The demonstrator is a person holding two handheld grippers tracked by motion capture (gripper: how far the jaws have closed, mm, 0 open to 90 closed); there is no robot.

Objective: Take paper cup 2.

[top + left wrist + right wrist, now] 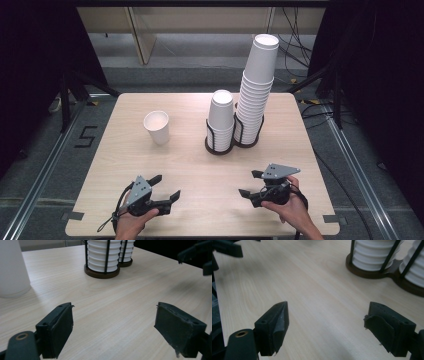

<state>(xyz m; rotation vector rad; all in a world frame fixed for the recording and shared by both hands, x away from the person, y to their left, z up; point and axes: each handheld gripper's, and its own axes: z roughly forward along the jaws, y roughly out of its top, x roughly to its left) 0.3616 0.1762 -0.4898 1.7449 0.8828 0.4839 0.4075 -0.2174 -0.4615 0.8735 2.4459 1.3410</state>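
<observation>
A single white paper cup [157,127] stands upright on the wooden table [150,170], left of centre; its side shows at the left edge of the left gripper view [12,270]. Two stacks of upside-down white cups sit in a black double holder: a short stack [220,120] [102,255] [372,255] and a tall stack [256,85] [126,252] [414,267]. My left gripper [165,187] [115,332] is open near the front edge, nothing between its jaws. My right gripper [251,183] [327,332] is open at the front right, also holding nothing.
The holder's dark round base [101,273] stands at the table's middle back. Bare tabletop lies between the grippers and the cups. Beyond the table are a grey floor, cables [300,50] and black stand legs [75,90].
</observation>
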